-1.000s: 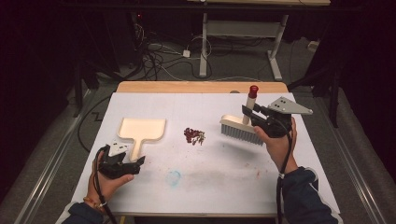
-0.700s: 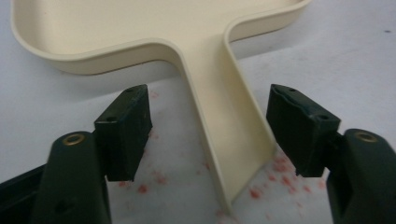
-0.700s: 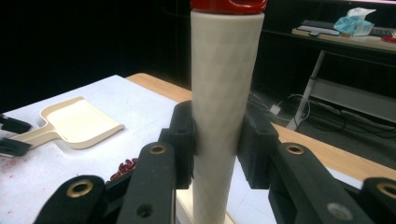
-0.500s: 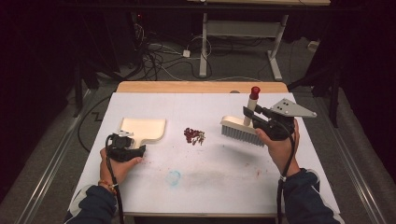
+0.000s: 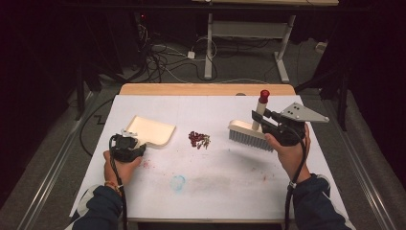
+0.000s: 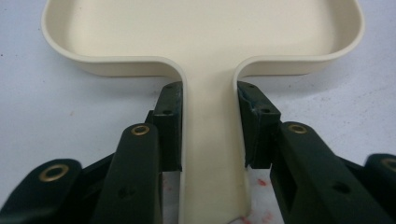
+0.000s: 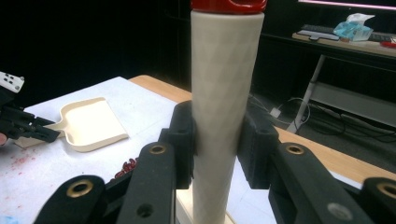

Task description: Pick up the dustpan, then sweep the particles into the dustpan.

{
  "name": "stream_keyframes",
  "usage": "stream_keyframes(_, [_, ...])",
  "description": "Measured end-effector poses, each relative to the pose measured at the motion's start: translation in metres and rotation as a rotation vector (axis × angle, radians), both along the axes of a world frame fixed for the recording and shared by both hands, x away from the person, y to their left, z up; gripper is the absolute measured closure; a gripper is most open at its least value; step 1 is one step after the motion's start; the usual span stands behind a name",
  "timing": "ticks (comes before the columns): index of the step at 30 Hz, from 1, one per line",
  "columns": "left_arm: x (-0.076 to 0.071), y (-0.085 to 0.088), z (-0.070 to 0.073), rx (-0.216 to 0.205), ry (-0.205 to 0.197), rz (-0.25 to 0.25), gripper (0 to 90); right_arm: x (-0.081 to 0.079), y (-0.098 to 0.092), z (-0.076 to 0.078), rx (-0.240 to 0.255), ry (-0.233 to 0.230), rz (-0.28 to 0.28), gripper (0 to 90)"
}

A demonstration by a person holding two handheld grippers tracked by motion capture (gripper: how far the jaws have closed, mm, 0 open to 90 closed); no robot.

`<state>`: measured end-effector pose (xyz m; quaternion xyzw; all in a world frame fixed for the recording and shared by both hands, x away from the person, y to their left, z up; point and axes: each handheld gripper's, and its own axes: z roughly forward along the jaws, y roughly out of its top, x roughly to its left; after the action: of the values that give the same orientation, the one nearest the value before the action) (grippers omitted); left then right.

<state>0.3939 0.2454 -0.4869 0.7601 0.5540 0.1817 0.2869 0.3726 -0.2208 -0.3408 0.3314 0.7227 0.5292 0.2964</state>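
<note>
Sweeping setup | left gripper [image 5: 128,146] fingers pinching cream plastic dustpan [image 5: 149,131] handle | right gripper [image 5: 274,125] fingers clamping red-capped cream brush [image 5: 249,132] handle | dark red crumb pile [image 5: 198,139] between them on white tabletop [image 5: 215,177] | advice: press pan lip flat, sweep low toward it.

No text, label, brand, number or sign can be read anywhere in the views. The cream dustpan [image 6: 201,32], the brush handle [image 7: 223,116] with its red cap and the white surface [image 5: 215,172] are all unmarked, and the items on the far desk are too small to be made out.
</note>
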Motion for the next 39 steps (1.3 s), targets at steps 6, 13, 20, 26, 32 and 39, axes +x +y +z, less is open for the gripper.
stream_keyframes(6, [0.000, -0.001, 0.006, 0.038, 0.008, -0.015, 64.1, -0.001, -0.004, 0.001, 0.009, 0.001, 0.000, 69.9])
stream_keyframes(13, [-0.001, 0.004, 0.015, 0.034, 0.006, -0.044, 64.3, 0.002, -0.007, 0.000, 0.016, 0.008, -0.008, 69.9])
stream_keyframes(20, [-0.007, 0.005, 0.029, 0.049, -0.028, -0.060, 64.3, 0.005, -0.008, -0.002, 0.008, 0.014, -0.013, 69.9])
stream_keyframes(26, [-0.016, 0.009, 0.038, 0.041, -0.046, -0.081, 64.3, 0.007, -0.009, -0.004, 0.001, 0.015, -0.015, 69.9])
stream_keyframes(32, [-0.032, 0.012, 0.044, 0.029, -0.058, -0.106, 64.3, 0.010, -0.008, -0.005, 0.000, 0.018, -0.017, 69.9])
stream_keyframes(39, [-0.049, 0.013, 0.054, 0.021, -0.067, -0.150, 64.3, 0.014, -0.007, -0.007, -0.007, 0.022, -0.006, 70.0])
